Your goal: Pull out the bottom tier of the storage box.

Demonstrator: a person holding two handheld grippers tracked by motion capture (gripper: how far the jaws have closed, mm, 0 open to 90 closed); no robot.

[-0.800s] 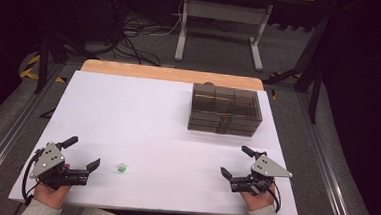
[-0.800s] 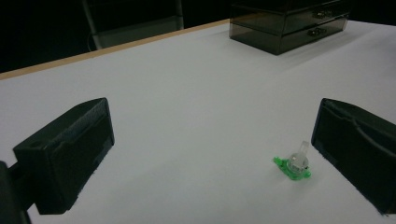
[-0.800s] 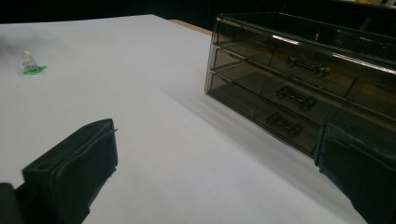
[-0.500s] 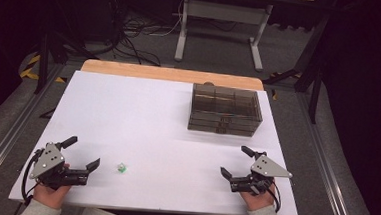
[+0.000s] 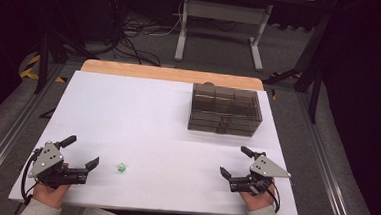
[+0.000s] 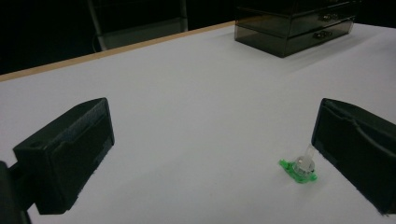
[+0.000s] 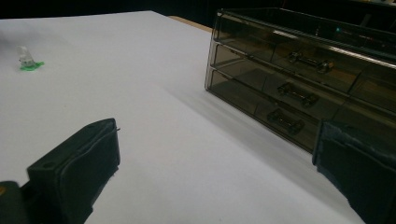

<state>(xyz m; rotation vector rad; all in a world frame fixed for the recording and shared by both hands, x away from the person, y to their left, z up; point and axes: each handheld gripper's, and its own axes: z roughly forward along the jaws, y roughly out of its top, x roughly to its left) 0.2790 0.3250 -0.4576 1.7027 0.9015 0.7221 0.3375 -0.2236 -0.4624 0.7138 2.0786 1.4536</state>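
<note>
White desk bare across its middle. One smoked drawer chest near far right edge; one small green-based piece near front edge, just beside left gripper. Both grippers, right gripper included, gaped empty.

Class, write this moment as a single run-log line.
left gripper: open, empty | right gripper: open, empty | small green-based clear piece: on table near left jaws | smoked drawer box: drawers shut

It looks like a lab or test room: a white table on grey carpet, cables tangled on the floor, hazard tape, dark surroundings and a metal desk frame behind.
</note>
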